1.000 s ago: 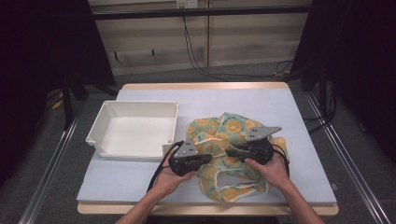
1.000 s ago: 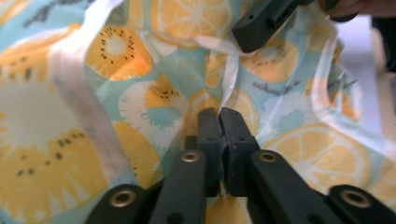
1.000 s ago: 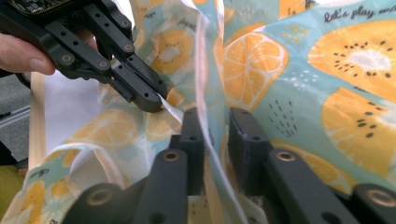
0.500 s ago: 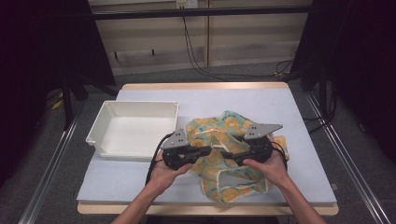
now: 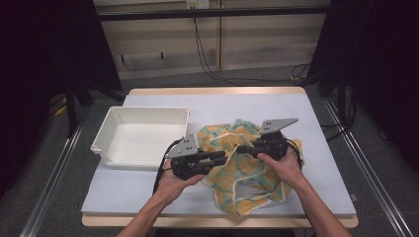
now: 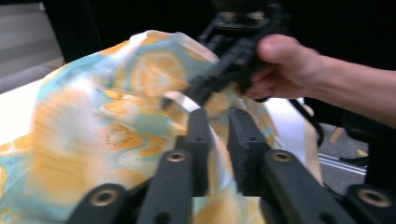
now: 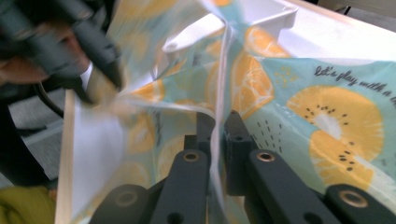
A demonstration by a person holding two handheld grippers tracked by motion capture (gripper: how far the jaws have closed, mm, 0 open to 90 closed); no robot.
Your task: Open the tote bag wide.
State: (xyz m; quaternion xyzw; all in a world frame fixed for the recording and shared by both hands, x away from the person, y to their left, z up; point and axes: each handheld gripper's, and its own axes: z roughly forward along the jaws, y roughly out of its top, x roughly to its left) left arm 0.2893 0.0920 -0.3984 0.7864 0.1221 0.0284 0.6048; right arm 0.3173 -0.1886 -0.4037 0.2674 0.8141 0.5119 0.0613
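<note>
I've got the cloth (image 5: 247,168), thin printed fabric, teal with orange citrus slices and pale trim, rumpled on the blue-grey mat (image 5: 316,118) right of the white plastic bin (image 5: 143,136). Left gripper (image 6: 218,140): jaws have just eased apart a little, fabric between the foam pads, a slight gap showing, so I can't tell if it's pinched. Right gripper (image 7: 218,130): jaws just closed, pressed together on a trim edge. Both meet over the cloth's middle; the bin's a shallow rectangle, rounded rim.
</note>
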